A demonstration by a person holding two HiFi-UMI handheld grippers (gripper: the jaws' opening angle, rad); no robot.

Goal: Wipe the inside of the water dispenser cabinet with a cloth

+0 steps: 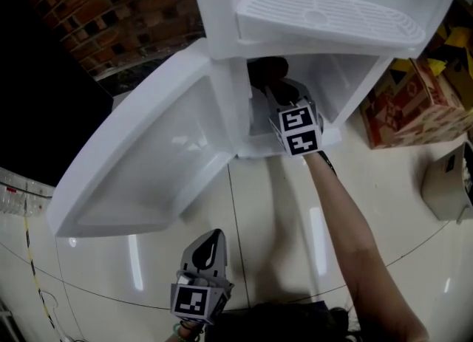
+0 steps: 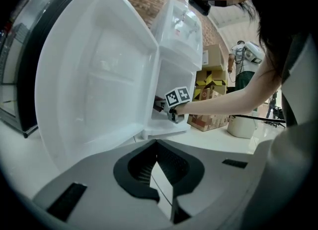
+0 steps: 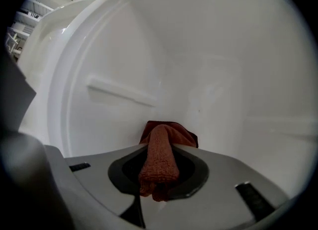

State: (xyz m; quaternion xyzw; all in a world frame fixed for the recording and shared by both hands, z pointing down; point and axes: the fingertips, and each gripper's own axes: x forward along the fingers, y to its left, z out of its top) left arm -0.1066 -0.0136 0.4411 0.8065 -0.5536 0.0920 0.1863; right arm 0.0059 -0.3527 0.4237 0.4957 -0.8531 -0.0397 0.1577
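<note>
- The cabinet (image 1: 353,74) is white, and its door (image 1: 140,171) hangs wide open to the left.
- The right gripper (image 1: 283,103) reaches in through the cabinet's front opening, near the left side where the door joins.
- Its jaws are squeezed tight on a red-brown cloth (image 3: 159,160).
- The cloth runs along between the jaws and sticks out past their tips.
- The front end of the cloth is bunched up against the white back wall inside the cabinet, low down.
- The left gripper (image 1: 211,248) is low over the shiny floor (image 1: 295,207), below the door's bottom edge and well apart from the cloth.
- Its jaws are together, with nothing between them.
- A box (image 1: 414,108) stands on the floor by the cabinet's right side.
</note>
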